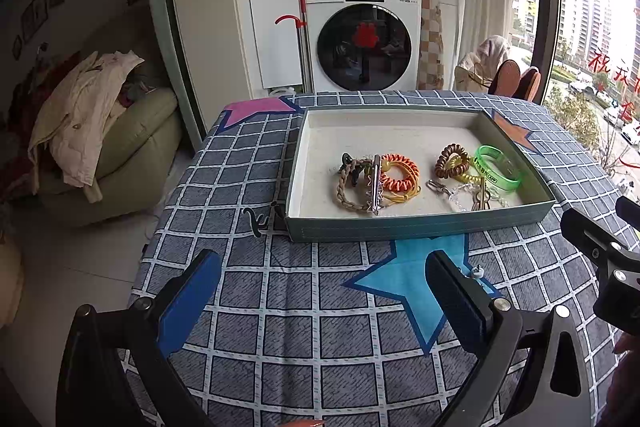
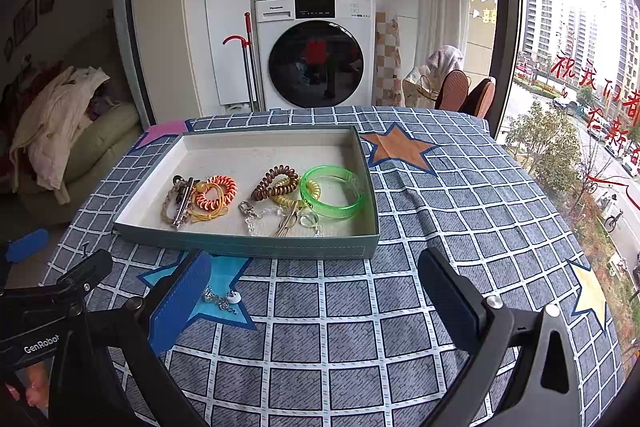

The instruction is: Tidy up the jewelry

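Fingers (image 1: 456,291) of both our grippers spread, empty; charm (image 2: 224,298) beside them, tray (image 2: 248,245) ahead

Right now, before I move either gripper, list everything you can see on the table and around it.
Tray: one, teal with white lining, table centre.
Coil hair ties: three, orange, brown, yellow, in tray.
Bangle: one, green, tray's right side.
Braided band: one, beige, tray's left.
Silver clip: one, beside the band.
Chain piece: one, silver and white, on blue star outside tray.
Tablecloth: one, grey-blue checked with stars.
Washer: white, behind.
Left gripper: open.
Right gripper: open.
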{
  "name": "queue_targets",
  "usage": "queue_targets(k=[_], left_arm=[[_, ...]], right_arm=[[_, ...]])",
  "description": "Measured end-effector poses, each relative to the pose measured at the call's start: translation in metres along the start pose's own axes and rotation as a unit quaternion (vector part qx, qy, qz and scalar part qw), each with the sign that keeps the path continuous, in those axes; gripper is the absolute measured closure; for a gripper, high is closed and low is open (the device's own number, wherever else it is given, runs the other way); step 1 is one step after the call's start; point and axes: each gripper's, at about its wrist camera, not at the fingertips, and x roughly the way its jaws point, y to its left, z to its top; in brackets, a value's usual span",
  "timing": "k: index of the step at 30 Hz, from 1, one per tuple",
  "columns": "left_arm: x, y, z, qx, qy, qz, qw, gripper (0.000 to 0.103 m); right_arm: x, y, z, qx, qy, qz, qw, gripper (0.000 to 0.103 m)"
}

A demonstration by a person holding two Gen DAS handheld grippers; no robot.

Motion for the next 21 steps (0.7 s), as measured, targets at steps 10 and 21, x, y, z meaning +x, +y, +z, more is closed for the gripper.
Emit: queue_targets(k=[10,21], left_arm=[[-0.0001,0.0002,0.0001,0.001,0.000,0.000,1.0000,0.000],[0.0012,-0.0012,-0.0019,0.005,-0.002,-0.008,1.0000,0.000]], right_arm=[[-0.0004,-0.0006,0.0002,0.001,0.000,0.001,1.000,0.000],[-0.0008,-0.0005,0.0002,0.001,0.000,0.001,1.000,0.000]])
